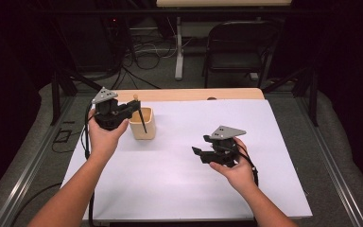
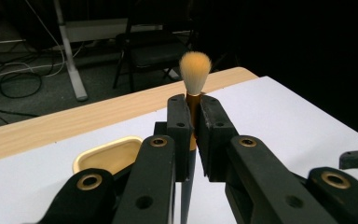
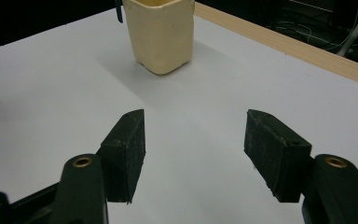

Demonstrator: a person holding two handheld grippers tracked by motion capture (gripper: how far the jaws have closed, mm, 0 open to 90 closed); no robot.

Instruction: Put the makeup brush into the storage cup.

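Observation:
A makeup brush (image 2: 195, 74) with tan bristles and a dark handle stands upright between the pads of my left gripper (image 2: 193, 123), which is shut on it. In the high view the left gripper (image 1: 133, 106) holds the brush (image 1: 140, 116) above a cream cup (image 1: 143, 124), its handle slanting down over the cup's mouth. The cup's rim (image 2: 107, 154) lies just below the jaws. My right gripper (image 1: 197, 152) hovers over the white sheet at centre right, open with nothing between its pads (image 3: 125, 149). Farther off from it stands the cup (image 3: 161, 35).
A white sheet (image 1: 179, 165) covers the table, with a wooden strip (image 1: 194, 94) along its far edge. Behind the table are a folding chair (image 1: 238, 47), a desk leg and floor cables. Grey padded edges flank the table.

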